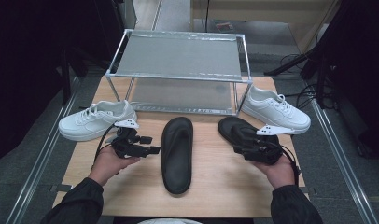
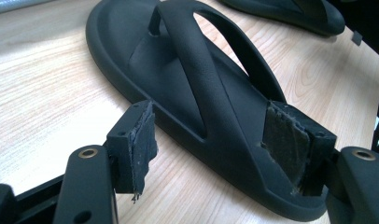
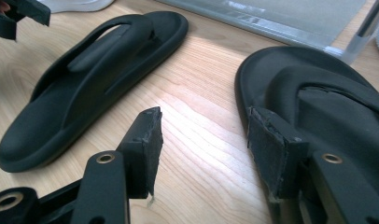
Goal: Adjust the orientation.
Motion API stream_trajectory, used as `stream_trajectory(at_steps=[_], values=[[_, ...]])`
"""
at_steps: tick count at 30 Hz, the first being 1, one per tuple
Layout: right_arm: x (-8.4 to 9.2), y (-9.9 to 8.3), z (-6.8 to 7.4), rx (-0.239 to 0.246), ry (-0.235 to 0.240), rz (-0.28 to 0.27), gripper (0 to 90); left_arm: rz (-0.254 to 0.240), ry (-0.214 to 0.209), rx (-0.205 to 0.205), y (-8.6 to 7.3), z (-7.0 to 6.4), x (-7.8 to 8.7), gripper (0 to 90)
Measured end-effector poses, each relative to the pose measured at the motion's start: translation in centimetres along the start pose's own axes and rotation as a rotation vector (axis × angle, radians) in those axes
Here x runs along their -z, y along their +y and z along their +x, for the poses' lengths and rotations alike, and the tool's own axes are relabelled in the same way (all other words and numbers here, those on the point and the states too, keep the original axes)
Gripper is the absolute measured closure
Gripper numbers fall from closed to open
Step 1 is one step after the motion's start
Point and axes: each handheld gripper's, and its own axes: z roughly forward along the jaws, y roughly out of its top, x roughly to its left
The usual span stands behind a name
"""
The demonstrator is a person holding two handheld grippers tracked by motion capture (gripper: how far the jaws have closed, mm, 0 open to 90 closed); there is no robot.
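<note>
**Both grippers at the sandals**

Left gripper (image 2: 215, 149) gapes wide astride the centre sandal (image 1: 177, 154) mid-desk, pads apparently clear; right gripper (image 3: 204, 154) stands wide at the right sandal (image 3: 318, 107) near the desk's right edge; bare wood (image 1: 215, 168) between them.

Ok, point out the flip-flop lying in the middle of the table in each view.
High view: the middle flip-flop lies centre, toe toward the rack.
Left gripper view: it runs diagonally from top centre to lower right, between the open jaws.
Right gripper view: upper left.
Shared landmark: the other flip-flop.
</note>
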Motion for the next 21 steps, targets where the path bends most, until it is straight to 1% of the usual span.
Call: stream_trajectory(at_steps=[3,9,11,16,18,21], values=[[0.1,-0.1,-0.6,-0.001,-0.004,-0.017,46.2,0.008,0.015,-0.003,-0.1,0.1,-0.1,34.8],[0.4,-0.5,-1.7,-0.008,-0.019,-0.018,46.9,0.002,0.023,-0.002,0.0,0.1,0.0,34.8],[0.4,-0.7,-2.0,-0.023,-0.021,-0.02,47.2,0.004,0.024,-0.006,0.0,0.1,0.0,34.8],[0.4,-0.9,-2.4,-0.033,-0.025,-0.014,47.8,0.003,0.026,-0.008,0.0,-0.1,-0.1,34.8],[0.3,-0.9,-2.8,-0.037,-0.028,-0.018,48.5,-0.004,0.027,-0.015,0.0,-0.1,-0.1,34.8],[-0.2,-0.8,-3.4,-0.056,-0.027,-0.014,49.6,-0.008,0.024,-0.03,0.1,-0.3,-0.2,34.9]])
